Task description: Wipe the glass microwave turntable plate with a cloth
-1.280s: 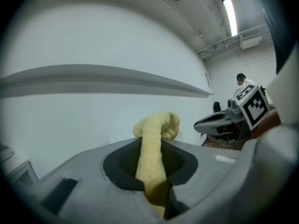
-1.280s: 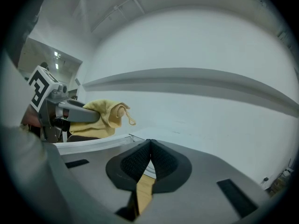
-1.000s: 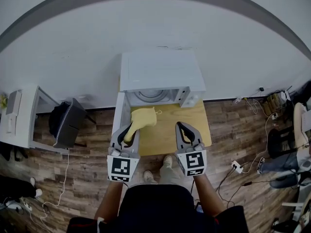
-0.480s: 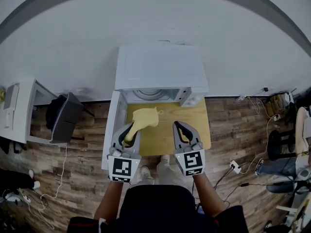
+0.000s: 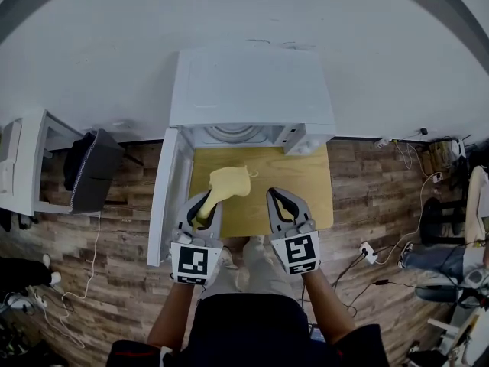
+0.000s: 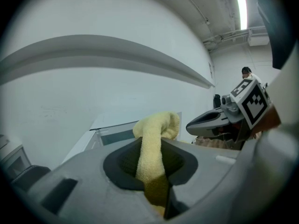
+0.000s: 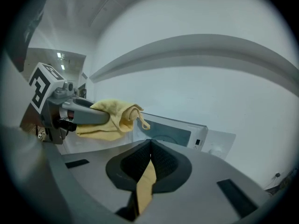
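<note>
A white microwave (image 5: 252,90) stands at the back of a wooden table (image 5: 306,193), its door (image 5: 164,193) swung open to the left. Inside the cavity lies the glass turntable plate (image 5: 229,134). My left gripper (image 5: 204,203) is shut on a yellow cloth (image 5: 228,183), which bunches out past the jaws over the table. In the left gripper view the cloth (image 6: 156,134) runs up between the pads. My right gripper (image 5: 280,203) hovers beside it, shut with nothing held. In the right gripper view its jaws (image 7: 150,144) meet, and the microwave (image 7: 175,133) is ahead.
A black box (image 5: 92,174) and a white cabinet (image 5: 23,163) stand on the wood floor at the left. Cables and a power strip (image 5: 374,262) lie on the floor at the right. A white wall is behind the microwave.
Both grippers have sunk toward the table and come a little nearer the microwave, which looks larger now. The cloth stays in the left gripper. The right gripper stays shut.
</note>
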A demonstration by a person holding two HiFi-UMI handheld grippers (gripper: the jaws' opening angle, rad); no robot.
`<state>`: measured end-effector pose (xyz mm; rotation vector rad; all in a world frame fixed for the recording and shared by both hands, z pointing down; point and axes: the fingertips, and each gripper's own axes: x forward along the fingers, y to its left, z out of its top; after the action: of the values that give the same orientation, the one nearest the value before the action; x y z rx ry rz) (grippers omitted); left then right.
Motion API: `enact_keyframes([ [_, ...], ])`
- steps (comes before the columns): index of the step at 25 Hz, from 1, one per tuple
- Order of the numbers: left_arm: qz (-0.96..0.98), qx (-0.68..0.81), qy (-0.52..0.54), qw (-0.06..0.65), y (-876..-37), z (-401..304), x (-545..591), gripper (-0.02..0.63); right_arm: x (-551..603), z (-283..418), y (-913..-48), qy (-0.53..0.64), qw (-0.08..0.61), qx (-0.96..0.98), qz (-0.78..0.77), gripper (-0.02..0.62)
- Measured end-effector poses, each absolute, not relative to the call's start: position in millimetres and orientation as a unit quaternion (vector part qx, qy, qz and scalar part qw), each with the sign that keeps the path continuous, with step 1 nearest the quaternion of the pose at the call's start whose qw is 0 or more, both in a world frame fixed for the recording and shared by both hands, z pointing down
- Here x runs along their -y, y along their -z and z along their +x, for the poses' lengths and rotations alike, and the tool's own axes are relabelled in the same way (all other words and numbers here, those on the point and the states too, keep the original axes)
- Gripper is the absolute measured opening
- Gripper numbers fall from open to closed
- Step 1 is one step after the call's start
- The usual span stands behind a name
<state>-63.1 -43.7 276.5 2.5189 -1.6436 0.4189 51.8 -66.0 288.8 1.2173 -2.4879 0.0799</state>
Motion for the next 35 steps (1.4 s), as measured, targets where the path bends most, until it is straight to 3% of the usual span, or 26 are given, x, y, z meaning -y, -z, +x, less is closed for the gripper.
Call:
enact_keyframes([
  [11,0.823,0.536,-0.162,0.099,-339.9,-53.2,38.7,0.061,59.9,50.5,-355.6,-0.062,0.218,0.887,0.402,0.010],
  [35,0.817,0.522,-0.219,0.112,-454.5,-48.1,51.9,0.061,63.6,52.4,-475.2,-0.047,0.317,0.889,0.327,0.011],
])
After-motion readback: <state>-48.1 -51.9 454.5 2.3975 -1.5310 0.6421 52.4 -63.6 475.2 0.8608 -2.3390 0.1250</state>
